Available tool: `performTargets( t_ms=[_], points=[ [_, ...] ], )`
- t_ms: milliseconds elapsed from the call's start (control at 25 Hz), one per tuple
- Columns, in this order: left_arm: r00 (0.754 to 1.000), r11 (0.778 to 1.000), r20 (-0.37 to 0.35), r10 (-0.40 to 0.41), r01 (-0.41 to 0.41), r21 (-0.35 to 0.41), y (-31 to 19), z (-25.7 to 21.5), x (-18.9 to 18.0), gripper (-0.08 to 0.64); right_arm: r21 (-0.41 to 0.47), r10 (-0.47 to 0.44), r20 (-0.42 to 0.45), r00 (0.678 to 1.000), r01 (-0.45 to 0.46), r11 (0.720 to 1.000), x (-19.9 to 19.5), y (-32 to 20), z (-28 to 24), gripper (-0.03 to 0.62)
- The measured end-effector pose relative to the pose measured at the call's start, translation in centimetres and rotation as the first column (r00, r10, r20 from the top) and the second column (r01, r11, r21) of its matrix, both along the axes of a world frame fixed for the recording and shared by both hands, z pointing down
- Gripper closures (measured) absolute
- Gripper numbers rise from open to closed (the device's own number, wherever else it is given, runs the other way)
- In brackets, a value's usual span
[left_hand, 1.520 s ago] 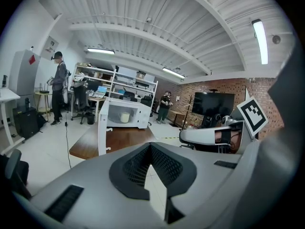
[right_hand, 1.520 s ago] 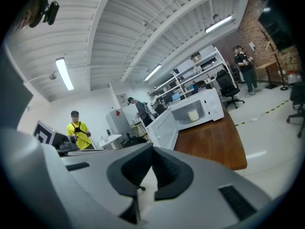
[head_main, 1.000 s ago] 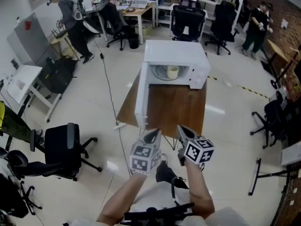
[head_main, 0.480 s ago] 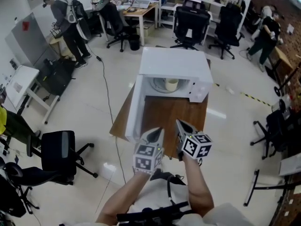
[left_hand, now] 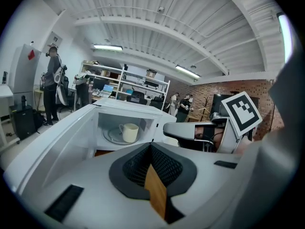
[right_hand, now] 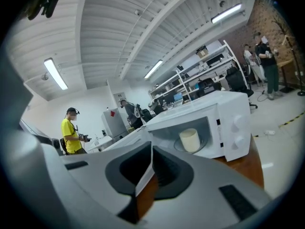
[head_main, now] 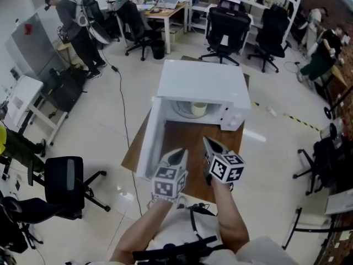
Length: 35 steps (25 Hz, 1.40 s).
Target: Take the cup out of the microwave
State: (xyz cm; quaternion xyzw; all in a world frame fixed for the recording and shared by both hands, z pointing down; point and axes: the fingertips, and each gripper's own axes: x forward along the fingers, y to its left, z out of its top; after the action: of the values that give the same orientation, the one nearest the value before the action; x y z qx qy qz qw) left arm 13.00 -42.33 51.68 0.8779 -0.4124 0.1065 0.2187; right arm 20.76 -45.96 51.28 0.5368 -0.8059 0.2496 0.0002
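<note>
A white microwave (head_main: 199, 87) stands on a wooden table (head_main: 207, 142) with its door (head_main: 146, 143) swung open to the left. Inside, a cream cup (head_main: 199, 109) sits on the glass turntable; the same cup (left_hand: 129, 132) (right_hand: 189, 140) shows in both gripper views. My left gripper (head_main: 178, 154) (left_hand: 151, 148) and right gripper (head_main: 207, 143) (right_hand: 150, 150) hover side by side over the table's near edge, pointed at the oven and well short of the cup. Both are shut with nothing between the jaws. The right gripper (left_hand: 190, 130) also appears in the left gripper view.
A black office chair (head_main: 63, 180) stands on the floor at the left, near a white desk (head_main: 22, 95). A cable (head_main: 124, 101) runs across the floor left of the table. More chairs (head_main: 223, 29), desks and several people are at the back.
Both grippers have come forward toward the microwave, from off the table's near edge to over it. The oven and cup sit nearer in view. The jaws stay closed.
</note>
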Motion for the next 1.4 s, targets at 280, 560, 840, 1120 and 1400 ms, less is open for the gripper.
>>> performTargets(
  t_ms=[280,560,840,1120,1400],
  points=[
    [1.0,0.999,0.001,-0.009,0.009,-0.045,-2.6,1.9,1.2,0.566,0.004,0.016,-0.023,1.0,-0.016,1.0,1.4,-4.0,2.8,0.551],
    [1.0,0.995,0.022,-0.009,0.011,-0.097,-5.0,4.0,2.0,0.566,-0.053,0.043,-0.035,0.998,-0.045,0.998,2.5,-9.1,6.5,0.369],
    [1.0,0.994,0.029,-0.009,0.012,-0.113,-7.1,4.6,3.0,0.566,-0.123,0.06,-0.064,0.996,-0.067,0.99,3.3,-13.4,10.5,0.053],
    [0.999,0.992,0.02,-0.026,0.028,-0.125,-8.3,4.7,3.1,0.566,-0.108,0.056,-0.129,0.99,-0.071,0.992,2.6,-17.6,12.0,-0.041],
    [0.998,0.99,0.026,-0.056,0.059,-0.128,-9.6,5.0,2.3,0.566,-0.105,0.117,-0.231,0.966,-0.144,0.984,2.9,-20.5,14.7,-0.041]
  ],
)
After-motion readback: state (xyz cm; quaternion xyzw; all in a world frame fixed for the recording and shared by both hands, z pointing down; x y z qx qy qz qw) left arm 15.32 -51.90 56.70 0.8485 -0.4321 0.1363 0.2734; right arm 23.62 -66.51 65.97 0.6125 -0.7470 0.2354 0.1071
